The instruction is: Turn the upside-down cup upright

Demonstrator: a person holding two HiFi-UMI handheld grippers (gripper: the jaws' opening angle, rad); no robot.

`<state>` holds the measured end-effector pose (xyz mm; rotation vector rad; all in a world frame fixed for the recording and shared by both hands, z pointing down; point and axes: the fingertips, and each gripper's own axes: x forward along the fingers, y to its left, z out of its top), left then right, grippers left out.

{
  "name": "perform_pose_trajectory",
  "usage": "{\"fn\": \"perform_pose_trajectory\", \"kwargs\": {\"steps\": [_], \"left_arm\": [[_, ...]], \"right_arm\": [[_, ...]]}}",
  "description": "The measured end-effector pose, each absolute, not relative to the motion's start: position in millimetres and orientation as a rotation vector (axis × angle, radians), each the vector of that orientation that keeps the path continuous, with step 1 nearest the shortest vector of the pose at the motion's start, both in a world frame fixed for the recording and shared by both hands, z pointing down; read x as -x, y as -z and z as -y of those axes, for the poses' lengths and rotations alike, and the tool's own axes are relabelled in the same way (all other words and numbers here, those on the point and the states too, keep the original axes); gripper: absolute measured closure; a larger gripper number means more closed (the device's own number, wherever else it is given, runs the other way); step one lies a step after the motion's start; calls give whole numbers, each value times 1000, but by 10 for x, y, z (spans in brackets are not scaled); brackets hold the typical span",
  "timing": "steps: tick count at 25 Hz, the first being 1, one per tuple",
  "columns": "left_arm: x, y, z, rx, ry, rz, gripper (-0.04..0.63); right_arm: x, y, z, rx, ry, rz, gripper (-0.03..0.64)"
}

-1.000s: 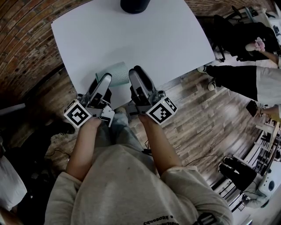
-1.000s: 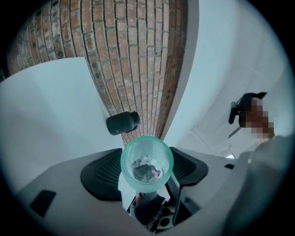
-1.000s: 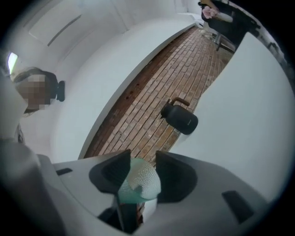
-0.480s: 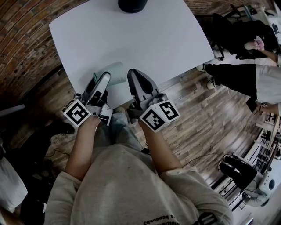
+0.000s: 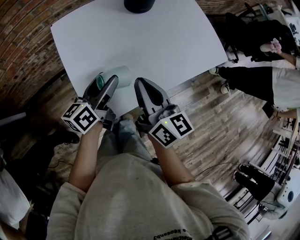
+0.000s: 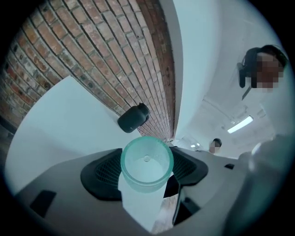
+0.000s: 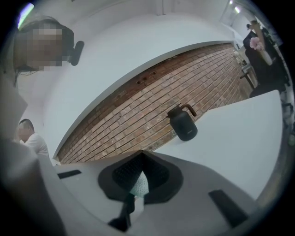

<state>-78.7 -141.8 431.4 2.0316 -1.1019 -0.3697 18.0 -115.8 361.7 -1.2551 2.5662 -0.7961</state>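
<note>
The translucent teal cup (image 5: pixel 118 74) is near the front left edge of the white table (image 5: pixel 154 42), tipped on its side with its mouth toward me. My left gripper (image 5: pixel 108 82) is shut on it. In the left gripper view the cup (image 6: pixel 146 162) sits between the two dark pads (image 6: pixel 103 171), and I look into its open mouth. My right gripper (image 5: pixel 139 85) is beside the cup on its right, shut and holding nothing. In the right gripper view the jaws (image 7: pixel 138 177) are closed, and a sliver of the cup (image 7: pixel 138 186) shows past them.
A black jug (image 5: pixel 139 4) stands at the table's far edge, also in view as the jug (image 6: pixel 132 117) and the jug (image 7: pixel 183 123). Brick wall lies beyond the table, wooden floor below. Seated people (image 5: pixel 262 79) are to the right.
The left gripper has rolled with the cup, so the cup's mouth now faces me. The right gripper has rolled too and shifted slightly left.
</note>
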Motion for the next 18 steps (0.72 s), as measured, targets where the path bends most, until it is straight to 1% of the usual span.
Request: {"fn": "perform_pose_trajectory", "kwargs": {"steps": [18], "left_arm": [[713, -4508, 1469, -2117, -154, 1242, 276]], "right_arm": [[-347, -3678, 1072, 1318, 791, -2558, 611]]}}
